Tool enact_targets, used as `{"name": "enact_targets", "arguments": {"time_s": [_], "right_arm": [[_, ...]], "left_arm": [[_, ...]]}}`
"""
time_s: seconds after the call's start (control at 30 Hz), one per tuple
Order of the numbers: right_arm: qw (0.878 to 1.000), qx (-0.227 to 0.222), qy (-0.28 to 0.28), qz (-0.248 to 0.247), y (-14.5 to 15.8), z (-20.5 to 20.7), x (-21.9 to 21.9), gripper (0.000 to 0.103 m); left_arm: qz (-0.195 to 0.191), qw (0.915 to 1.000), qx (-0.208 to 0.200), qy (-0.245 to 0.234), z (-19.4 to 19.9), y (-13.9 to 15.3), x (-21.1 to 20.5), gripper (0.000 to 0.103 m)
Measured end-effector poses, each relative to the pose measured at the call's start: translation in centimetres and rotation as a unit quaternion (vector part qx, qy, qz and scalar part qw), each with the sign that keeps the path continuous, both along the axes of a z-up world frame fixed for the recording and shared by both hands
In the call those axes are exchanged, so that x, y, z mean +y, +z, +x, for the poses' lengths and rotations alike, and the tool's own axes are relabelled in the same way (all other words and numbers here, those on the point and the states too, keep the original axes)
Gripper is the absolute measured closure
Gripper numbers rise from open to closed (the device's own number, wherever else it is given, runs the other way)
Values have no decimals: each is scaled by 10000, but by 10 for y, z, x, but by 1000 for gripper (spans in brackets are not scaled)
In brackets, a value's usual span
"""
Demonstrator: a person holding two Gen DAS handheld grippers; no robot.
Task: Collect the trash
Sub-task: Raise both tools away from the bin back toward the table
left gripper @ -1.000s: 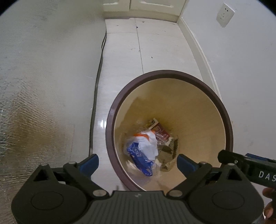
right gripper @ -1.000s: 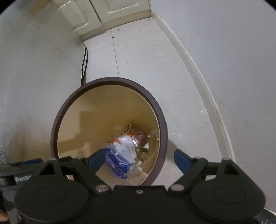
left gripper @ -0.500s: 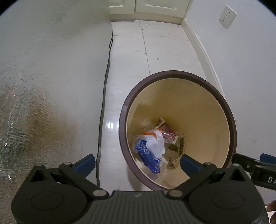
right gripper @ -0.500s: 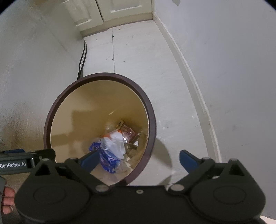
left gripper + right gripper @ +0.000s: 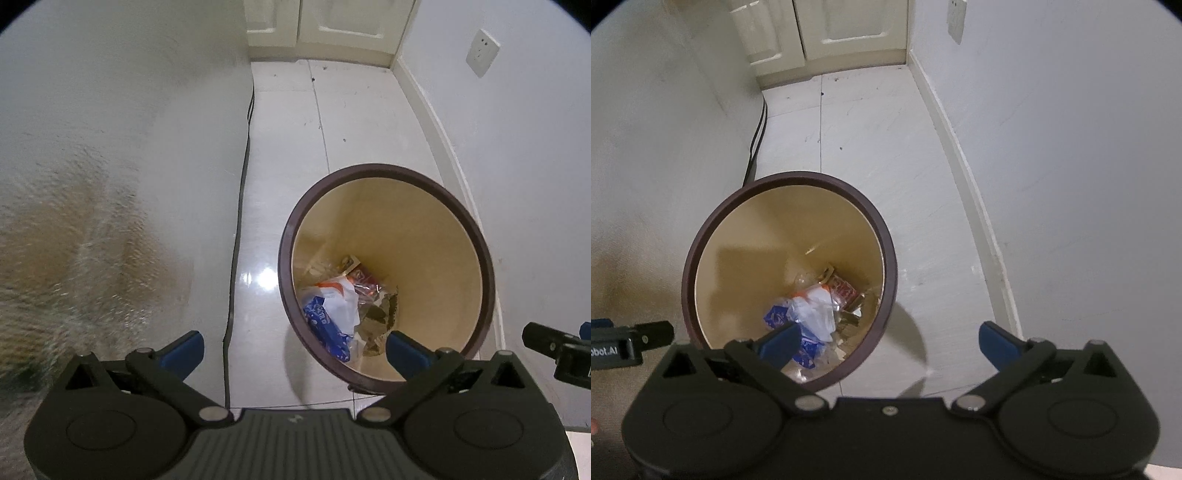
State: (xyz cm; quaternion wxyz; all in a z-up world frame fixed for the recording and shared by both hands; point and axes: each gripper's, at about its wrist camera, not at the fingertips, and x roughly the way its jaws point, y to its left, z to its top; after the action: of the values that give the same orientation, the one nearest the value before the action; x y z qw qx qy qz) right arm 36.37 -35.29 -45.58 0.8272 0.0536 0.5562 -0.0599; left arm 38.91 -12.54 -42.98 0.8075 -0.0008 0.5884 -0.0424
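Note:
A round trash bin [image 5: 436, 229] with a dark brown rim and tan inside stands on the white tile floor; it also shows in the right wrist view [image 5: 738, 243]. Crumpled wrappers [image 5: 332, 310], white, blue and red, lie at its bottom, also in the right wrist view [image 5: 812, 314]. My left gripper [image 5: 293, 349] is open and empty, above and left of the bin. My right gripper [image 5: 886, 341] is open and empty, above the bin's right edge. Each gripper's tip shows at the edge of the other's view.
A white wall with a baseboard [image 5: 439, 122] runs close on the right, with a socket [image 5: 482, 57]. A white textured panel [image 5: 110, 147] stands on the left with a black cable [image 5: 240, 206] along its foot. Cream cabinet doors [image 5: 849, 26] close the far end.
Both grippers have pulled back and up from the bin, which now looks smaller. In the left view it has shifted right; in the right view, left. Both stay open.

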Motion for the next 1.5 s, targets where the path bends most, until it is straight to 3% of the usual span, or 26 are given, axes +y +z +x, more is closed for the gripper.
{"name": "enact_targets", "arguments": {"time_s": [0.5, 0.83, 1.2, 1.5], "right_arm": [[9987, -497, -100, -95, 76, -61, 0, 0], [9936, -1085, -243, -192, 139, -112, -4, 0], [9770, -2079, -439, -159, 226, -174, -13, 0], [9572, -2847, -447, -246, 305, -218, -9, 0]], "left_arm": [[-80, 9988, -409, -244, -64, 69, -2, 0], [-252, 9923, -1117, -475, -111, 141, -10, 0], [-509, 9764, -1991, -660, -159, 228, -18, 0], [-778, 9541, -2774, -815, -211, 310, -17, 0]]}}
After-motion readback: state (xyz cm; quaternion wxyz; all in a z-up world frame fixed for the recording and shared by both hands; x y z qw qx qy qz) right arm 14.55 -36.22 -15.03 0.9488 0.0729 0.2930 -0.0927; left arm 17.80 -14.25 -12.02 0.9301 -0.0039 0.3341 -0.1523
